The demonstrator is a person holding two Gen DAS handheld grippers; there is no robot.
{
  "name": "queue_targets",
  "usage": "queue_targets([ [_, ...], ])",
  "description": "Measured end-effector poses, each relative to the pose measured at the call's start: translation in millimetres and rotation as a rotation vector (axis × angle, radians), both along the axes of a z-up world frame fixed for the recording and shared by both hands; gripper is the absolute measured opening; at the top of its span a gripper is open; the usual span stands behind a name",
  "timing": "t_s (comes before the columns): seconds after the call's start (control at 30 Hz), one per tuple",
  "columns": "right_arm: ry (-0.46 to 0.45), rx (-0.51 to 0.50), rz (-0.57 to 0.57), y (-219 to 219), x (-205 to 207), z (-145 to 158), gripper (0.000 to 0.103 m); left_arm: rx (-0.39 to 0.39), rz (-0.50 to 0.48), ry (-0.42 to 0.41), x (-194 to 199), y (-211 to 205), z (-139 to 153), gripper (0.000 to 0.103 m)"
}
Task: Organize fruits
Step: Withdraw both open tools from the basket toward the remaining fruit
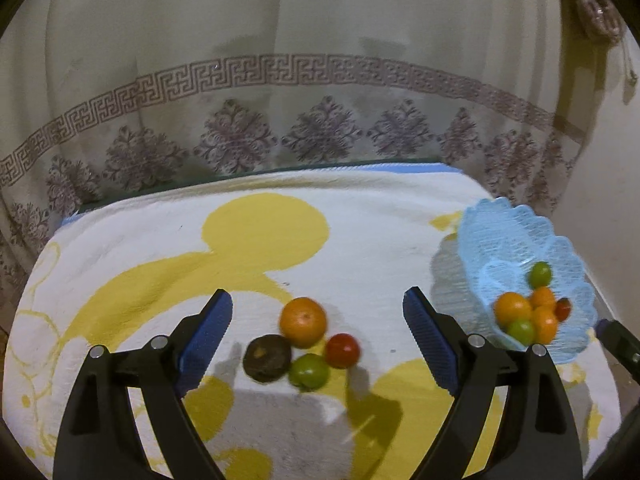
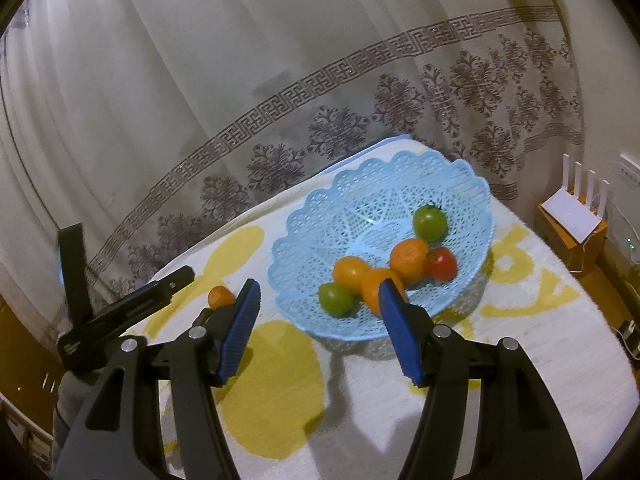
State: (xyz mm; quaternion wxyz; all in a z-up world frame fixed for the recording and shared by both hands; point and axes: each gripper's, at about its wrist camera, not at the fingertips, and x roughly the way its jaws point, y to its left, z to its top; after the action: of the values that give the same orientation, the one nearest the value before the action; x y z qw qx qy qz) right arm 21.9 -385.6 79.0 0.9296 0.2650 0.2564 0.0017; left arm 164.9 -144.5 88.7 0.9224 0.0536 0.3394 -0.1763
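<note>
White-and-yellow towel (image 1: pixel 360 216) covering the table, patterned curtain (image 1: pixel 320 80) behind its far edge, blue basket (image 2: pixel 360 184) near right edge, left gripper (image 1: pixel 318 312) wide and empty, right gripper (image 2: pixel 320 294) half-open, empty

Dim, warm indoor light, seemingly from above; soft shadows fall toward the lower frame, fisheye-bent edges, slight motion blur throughout.

A white and yellow cloth (image 1: pixel 360 216) covers the table. A patterned curtain (image 1: pixel 320 80) hangs just behind the cloth. A white router (image 2: pixel 576 216) stands to its right.
</note>
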Motion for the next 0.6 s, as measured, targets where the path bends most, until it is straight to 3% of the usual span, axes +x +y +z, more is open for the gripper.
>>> queue_targets([
  [0.6, 0.031, 0.014, -0.011, -4.9, 2.8, -17.3, 0.063, 0.100, 0.034, 0.124, 57.6, -10.8, -57.6, 0.083],
])
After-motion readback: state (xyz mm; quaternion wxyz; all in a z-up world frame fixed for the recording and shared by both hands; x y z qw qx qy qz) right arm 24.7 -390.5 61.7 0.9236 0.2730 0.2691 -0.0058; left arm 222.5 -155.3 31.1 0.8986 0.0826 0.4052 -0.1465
